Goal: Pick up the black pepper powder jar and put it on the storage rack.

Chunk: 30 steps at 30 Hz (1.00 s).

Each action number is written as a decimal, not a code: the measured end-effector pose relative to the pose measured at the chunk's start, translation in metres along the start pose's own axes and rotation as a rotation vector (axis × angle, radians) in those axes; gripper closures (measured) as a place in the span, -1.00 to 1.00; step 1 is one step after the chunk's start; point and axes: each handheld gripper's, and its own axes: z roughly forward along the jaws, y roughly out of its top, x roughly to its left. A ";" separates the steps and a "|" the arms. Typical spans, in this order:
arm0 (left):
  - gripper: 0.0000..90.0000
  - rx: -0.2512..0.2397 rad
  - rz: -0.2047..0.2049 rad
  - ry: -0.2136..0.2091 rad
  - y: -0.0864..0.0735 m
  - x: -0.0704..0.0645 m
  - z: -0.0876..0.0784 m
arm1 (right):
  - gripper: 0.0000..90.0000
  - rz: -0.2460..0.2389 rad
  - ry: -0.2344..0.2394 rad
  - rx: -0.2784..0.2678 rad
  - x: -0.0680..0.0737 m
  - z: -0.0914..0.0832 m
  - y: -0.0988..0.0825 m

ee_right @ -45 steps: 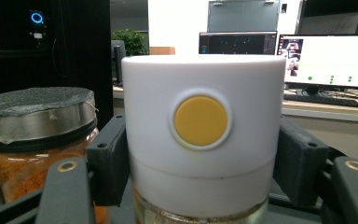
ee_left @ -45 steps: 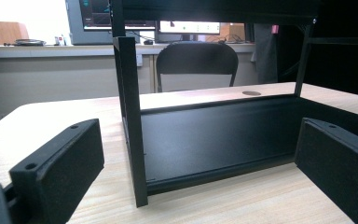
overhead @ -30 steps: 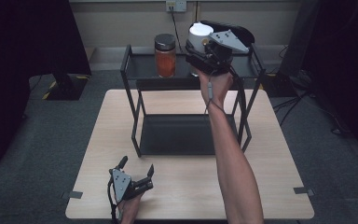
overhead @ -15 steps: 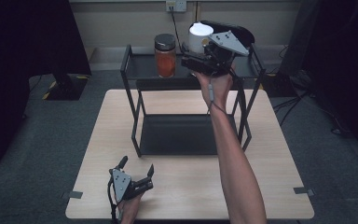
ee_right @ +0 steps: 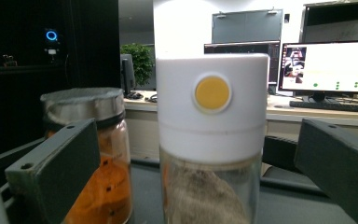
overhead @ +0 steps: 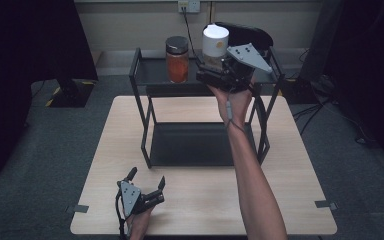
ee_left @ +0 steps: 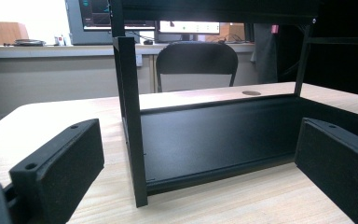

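You had just set the white-capped jar (overhead: pixel 215 44) on the rack's top shelf (overhead: pixel 150 70), beside the orange-filled jar (overhead: pixel 177 60); your right gripper (overhead: pixel 211 70) had just been opening, its jaws wide and clear of the glass. Next you needed to back straight out, minding the neighbouring jar and shelf rail. Your left gripper (overhead: pixel 145 182) rested open and empty on the table (overhead: pixel 280 200).

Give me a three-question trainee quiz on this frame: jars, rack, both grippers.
1. True or false: the right gripper is clamped on the white-capped jar.
2. On which level of the black rack do the white-capped jar and the orange-filled jar stand? A) top shelf B) bottom tray C) the table
3. Where is the left gripper, and how are its jaws?

Key
1. False: the jaws stand wide beside the jar, clear of it.
2. A.
3. Near the table's front edge, jaws open, nothing between them.
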 end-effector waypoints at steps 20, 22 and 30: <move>-0.99 0.000 -0.001 0.001 0.000 0.000 0.000 | -1.00 0.013 0.016 -0.052 -0.003 -0.043 -0.028; -0.99 0.000 -0.001 0.001 0.000 0.000 0.000 | -1.00 0.013 0.014 -0.053 -0.003 -0.048 -0.031; -0.99 0.000 0.000 0.001 0.000 0.000 0.000 | -1.00 0.010 0.008 -0.062 -0.005 -0.066 -0.044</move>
